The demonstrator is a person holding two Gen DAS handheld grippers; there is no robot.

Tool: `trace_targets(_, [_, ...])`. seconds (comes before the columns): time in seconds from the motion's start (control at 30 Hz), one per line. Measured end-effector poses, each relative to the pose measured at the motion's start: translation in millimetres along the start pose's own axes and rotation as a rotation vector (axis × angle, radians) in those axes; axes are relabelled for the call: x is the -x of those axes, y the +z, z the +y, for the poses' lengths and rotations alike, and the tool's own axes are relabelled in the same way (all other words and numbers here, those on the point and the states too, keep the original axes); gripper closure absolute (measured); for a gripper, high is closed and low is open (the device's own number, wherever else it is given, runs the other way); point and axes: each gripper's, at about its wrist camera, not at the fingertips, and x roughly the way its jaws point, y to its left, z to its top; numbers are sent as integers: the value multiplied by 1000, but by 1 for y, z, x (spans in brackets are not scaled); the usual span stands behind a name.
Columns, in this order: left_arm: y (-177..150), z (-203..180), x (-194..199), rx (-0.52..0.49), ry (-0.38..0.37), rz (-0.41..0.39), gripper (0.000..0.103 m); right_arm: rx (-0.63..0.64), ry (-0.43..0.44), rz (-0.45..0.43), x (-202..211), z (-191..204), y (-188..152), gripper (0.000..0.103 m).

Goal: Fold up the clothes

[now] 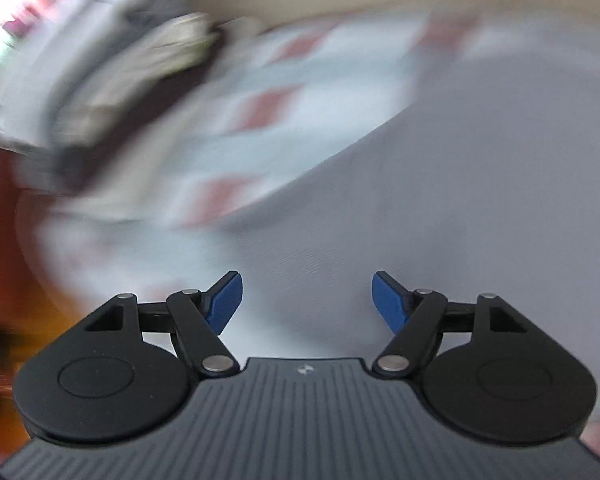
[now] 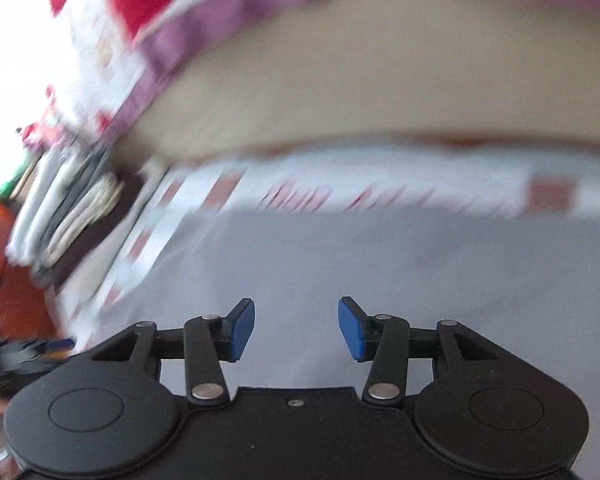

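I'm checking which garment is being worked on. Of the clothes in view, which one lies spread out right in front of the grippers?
The plain pale grey garment, spread flat on the checked sheet. The other clothes sit folded in a stack off to the left.

Matt pale grey cloth (image 2: 380, 260) is lying smooth; gripper (image 2: 296, 328) is showing matt black plastic, blue pads (image 2: 242, 330), shiny metal pins (image 2: 384, 391).

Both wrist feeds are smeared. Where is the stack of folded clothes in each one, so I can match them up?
Left wrist view: the stack of folded clothes sits upper left, heavily blurred, beyond the pale grey garment.
Right wrist view: the stack is at the left edge, mid-height, its layered edges facing the camera.
Shared landmark: the white sheet with red squares, lying between the stack and the grey garment in both.
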Motion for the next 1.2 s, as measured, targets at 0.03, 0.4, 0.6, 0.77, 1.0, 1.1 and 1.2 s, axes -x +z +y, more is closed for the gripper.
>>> trace_targets(0.03, [-3, 3, -4, -21, 47, -4, 32, 24, -58, 60, -7, 10, -7, 50])
trace_targets(0.4, [-67, 64, 10, 582, -653, 68, 32, 341, -314, 426, -25, 65, -90, 46])
trace_targets(0.6, [-76, 41, -11, 636, -794, 91, 31, 391, -302, 399, -13, 78, -107, 46])
trace_targets(0.77, [-76, 38, -31, 690, -793, 67, 27, 125, -47, 165, 0, 58, -73, 46])
trace_targets(1.0, [-54, 29, -35, 643, -660, -68, 45, -24, -56, -82, 5, 6, -39, 46])
trace_targets(1.1, [-48, 18, -25, 551, -635, -134, 89, -182, -3, -124, 7, -30, -22, 46])
trace_targets(1.2, [-41, 16, -7, 537, -621, -174, 90, -268, 30, -181, 20, -44, -15, 46])
